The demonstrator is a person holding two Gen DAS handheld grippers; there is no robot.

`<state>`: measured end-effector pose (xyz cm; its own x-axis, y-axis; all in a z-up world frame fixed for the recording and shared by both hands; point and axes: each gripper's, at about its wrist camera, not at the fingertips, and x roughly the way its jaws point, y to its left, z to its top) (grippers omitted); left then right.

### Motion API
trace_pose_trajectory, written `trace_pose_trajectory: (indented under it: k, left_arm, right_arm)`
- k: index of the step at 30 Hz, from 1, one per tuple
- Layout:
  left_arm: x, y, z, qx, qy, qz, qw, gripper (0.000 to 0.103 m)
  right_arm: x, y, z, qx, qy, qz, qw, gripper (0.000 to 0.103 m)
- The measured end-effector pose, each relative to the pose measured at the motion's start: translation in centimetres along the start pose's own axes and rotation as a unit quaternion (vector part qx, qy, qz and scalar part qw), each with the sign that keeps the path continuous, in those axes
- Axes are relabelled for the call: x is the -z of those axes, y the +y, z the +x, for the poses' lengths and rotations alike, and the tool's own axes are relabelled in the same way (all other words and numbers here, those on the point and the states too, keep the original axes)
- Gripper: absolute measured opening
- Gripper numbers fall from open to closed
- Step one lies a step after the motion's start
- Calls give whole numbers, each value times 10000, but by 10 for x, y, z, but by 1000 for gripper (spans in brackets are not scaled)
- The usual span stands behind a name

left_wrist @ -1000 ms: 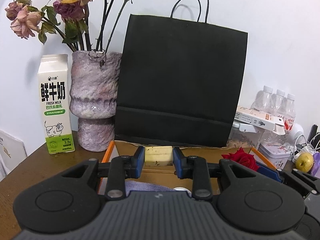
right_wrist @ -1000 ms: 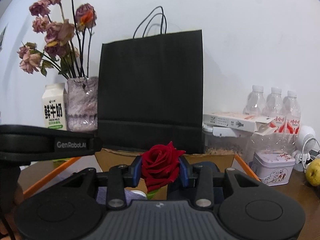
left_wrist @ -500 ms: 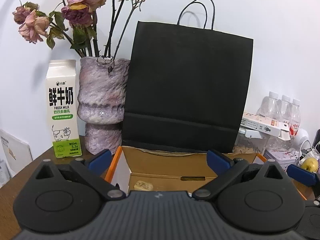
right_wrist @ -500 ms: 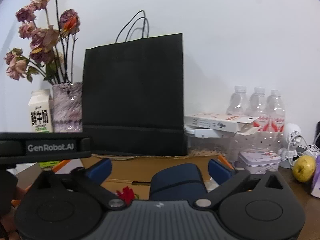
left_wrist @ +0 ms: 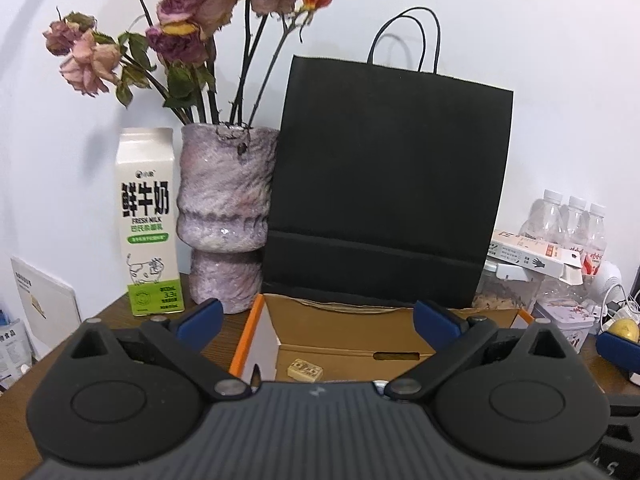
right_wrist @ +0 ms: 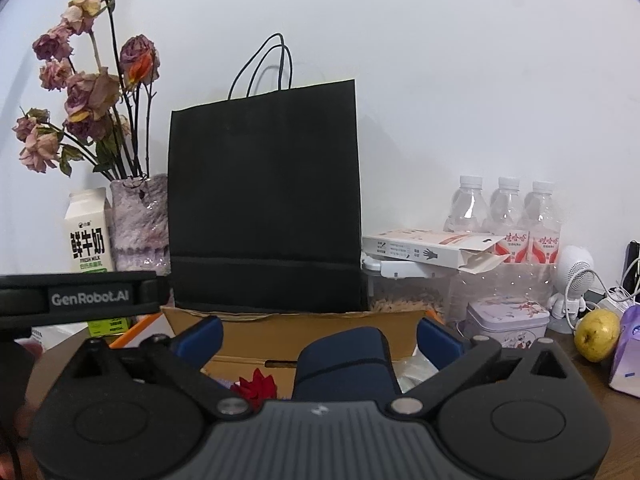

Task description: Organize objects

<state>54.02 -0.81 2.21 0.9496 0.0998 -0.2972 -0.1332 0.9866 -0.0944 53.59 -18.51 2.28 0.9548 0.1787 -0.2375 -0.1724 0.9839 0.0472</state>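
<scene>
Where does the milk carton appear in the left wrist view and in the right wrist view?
Left wrist view: milk carton stands at the left, just left of the purple vase.
Right wrist view: milk carton stands at the far left, partly hidden below by the other gripper's body.
Shared landmark: the black paper bag.

At my ten o'clock stands the milk carton [left_wrist: 147,222], and I read big black Chinese characters "鲜牛奶" on it, "FRESH MILK" beneath them, and "3.3" on its green foot. From my right claw's view, at nine o'clock, the black bar of my other claw [right_wrist: 76,298] carries "GenRobot.AI" in pale letters. At two o'clock the water bottles [right_wrist: 508,220] wear red-and-white labels with red Chinese script too small for me to read.
</scene>
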Motion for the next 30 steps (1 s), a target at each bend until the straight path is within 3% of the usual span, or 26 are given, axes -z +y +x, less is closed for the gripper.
trace_pose_trajectory:
  k: [5,14,30]
  left_arm:
    - [-1,4,-28,90,59,88,9999,103]
    - [9,15,-93,223,289,152,9992,103]
    - [39,37,-238,52,703,417,9966,103]
  right_arm:
    - [0,-4,-17,-84,141,45,9999,103]
    - [5,-2,-85,-206,477,-2,9986,103]
    - [20,10,-239,-319,727,52,9968,103]
